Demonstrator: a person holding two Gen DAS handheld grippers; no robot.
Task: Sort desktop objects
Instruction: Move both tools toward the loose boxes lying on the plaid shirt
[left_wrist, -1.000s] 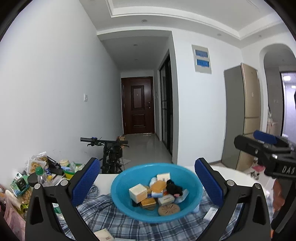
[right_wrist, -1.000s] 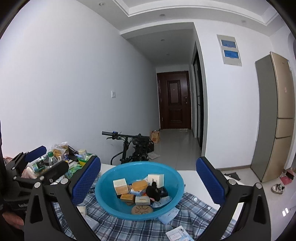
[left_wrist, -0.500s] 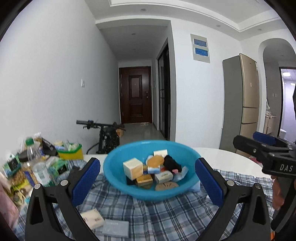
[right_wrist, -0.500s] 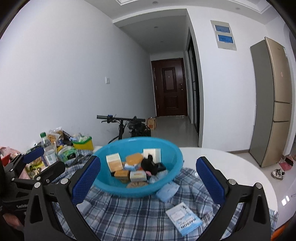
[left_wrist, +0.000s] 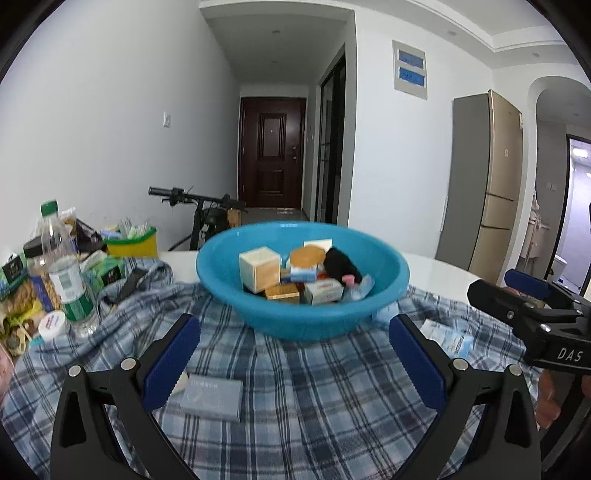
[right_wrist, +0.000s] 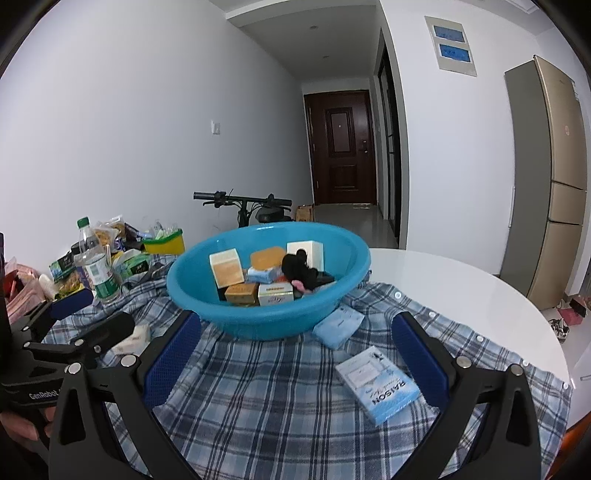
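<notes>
Left hand-held gripper (left_wrist: 293, 354) and right hand-held gripper (right_wrist: 295, 349) both spread wide, empty. Flat grey-blue cardboard box (left_wrist: 212, 397) just below-left of left pads: likely light, stiff; pinch across long edges.

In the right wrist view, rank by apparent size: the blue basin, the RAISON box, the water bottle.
1. Blue basin, clearly largest.
2. RAISON box and water bottle: look alike; the box lies nearer the camera, so unranked.

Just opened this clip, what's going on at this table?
A person holds a two-finger claw in each hand over a blue plaid cloth. Both the left claw and the right claw are open and empty, facing a round blue plastic basin full of small boxes. A grey flat box and a light-blue carton lie loose on the cloth.
</notes>
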